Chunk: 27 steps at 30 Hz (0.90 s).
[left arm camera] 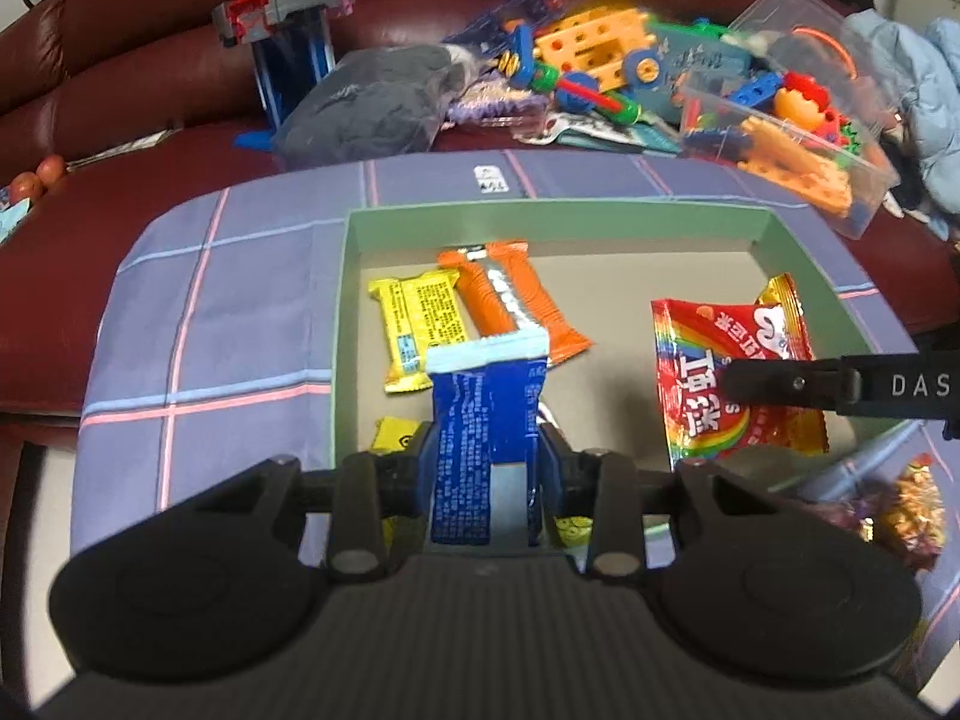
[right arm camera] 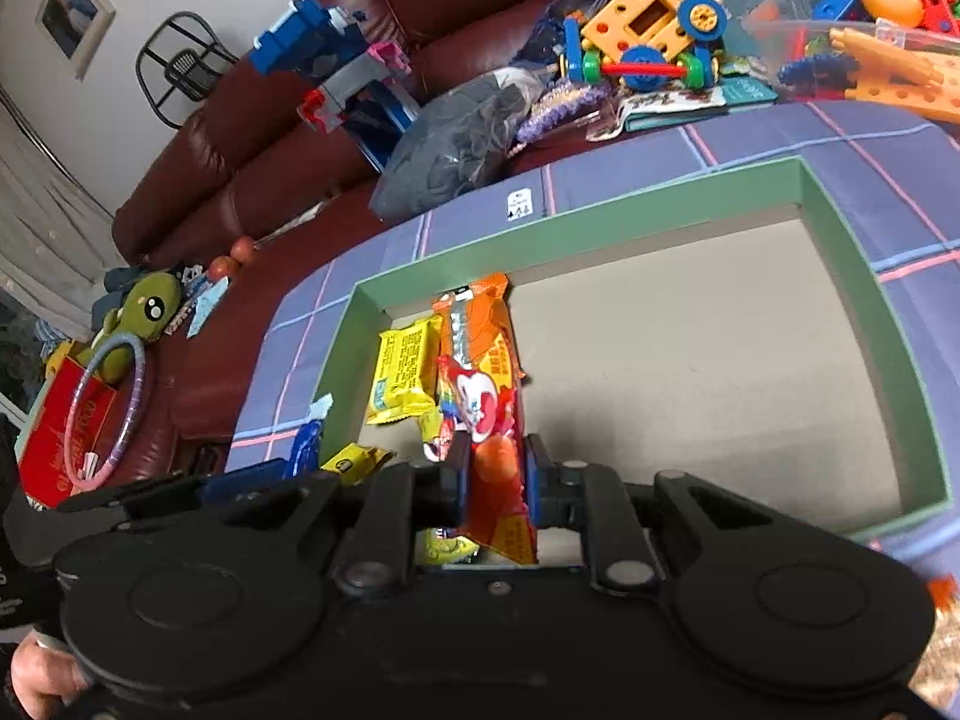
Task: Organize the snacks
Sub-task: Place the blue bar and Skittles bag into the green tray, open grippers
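Both hands were loaded over the green box (left arm camera: 345,300), and it all came down to which way each packet hung from its fingers.

Starting on the left: the left gripper (left arm camera: 486,468) was clamped on the blue packet (left arm camera: 480,420). The packet stood on end between the pads, its long axis running away from the camera with the white sealed edge farthest out, over the near left part of the box. Beyond it, the yellow packet (left arm camera: 420,324) and the orange bar (left arm camera: 510,300) lay flat on the box floor, both pointing front to back. That looked like the row to match, and the blue packet already ran the same way, so the left hand, the nearer one to that row, probably only had to lower and let go.

Moving right: the right gripper (right arm camera: 498,480) was squeezed tight on the red rainbow bag (right arm camera: 492,420), pinched near its lower part, the rest of the bag standing up ahead of the fingers. From the left camera, that bag (left arm camera: 720,384) hung over the right side of the box with a black finger (left arm camera: 780,387) across it. The wide right stretch of floor beneath looked bare, so the bag seemed headed there, well apart from the bars.
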{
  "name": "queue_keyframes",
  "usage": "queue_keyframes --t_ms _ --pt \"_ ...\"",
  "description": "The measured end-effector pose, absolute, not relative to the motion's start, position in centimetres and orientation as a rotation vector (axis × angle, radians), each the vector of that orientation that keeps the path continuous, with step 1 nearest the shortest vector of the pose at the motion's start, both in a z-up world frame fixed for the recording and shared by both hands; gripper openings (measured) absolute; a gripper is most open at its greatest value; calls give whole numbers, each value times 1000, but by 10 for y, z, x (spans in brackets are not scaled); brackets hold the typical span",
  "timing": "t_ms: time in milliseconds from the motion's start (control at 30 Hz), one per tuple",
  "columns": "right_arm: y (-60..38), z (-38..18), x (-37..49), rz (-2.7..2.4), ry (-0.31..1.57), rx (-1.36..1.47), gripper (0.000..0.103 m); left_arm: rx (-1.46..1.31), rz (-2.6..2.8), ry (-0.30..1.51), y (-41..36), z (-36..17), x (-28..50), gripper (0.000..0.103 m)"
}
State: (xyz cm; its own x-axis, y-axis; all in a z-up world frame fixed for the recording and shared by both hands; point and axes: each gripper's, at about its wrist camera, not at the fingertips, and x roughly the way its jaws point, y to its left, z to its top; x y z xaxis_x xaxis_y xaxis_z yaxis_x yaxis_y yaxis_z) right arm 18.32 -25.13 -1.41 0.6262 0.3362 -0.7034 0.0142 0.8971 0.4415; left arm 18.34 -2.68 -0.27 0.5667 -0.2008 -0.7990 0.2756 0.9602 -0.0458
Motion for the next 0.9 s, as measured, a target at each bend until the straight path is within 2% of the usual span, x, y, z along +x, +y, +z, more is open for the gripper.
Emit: queue_keyframes --t_ms 100,133,167,200,233,267,300,333,367,533,900 --pt "-246 -24 193 203 903 426 17 103 -266 938 -29 -10 190 35" --pt "-245 -28 198 208 913 430 18 111 -256 933 -31 -11 192 38" --pt "-244 -31 201 211 923 436 23 118 -247 925 -32 -10 192 45" --pt "-245 -35 204 213 930 442 26 122 -237 916 -33 -9 192 63" --pt "-245 -37 207 212 932 450 41 123 -230 905 -33 -7 189 76" --pt "-245 -40 209 211 935 465 63 124 -224 891 -34 -5 188 80" --pt "-247 -42 210 207 934 478 74 126 -222 880 -34 -3 186 86" --pt "-248 -43 210 194 925 486 90 126 -220 873 -35 -1 184 90" --pt "-250 -43 209 185 915 491 95 125 -216 870 -35 0 184 92" --pt "-256 -41 202 158 902 499 103 108 -213 867 -37 4 180 100" --pt "-259 -16 170 151 870 461 103 86 -240 872 -41 17 145 103"
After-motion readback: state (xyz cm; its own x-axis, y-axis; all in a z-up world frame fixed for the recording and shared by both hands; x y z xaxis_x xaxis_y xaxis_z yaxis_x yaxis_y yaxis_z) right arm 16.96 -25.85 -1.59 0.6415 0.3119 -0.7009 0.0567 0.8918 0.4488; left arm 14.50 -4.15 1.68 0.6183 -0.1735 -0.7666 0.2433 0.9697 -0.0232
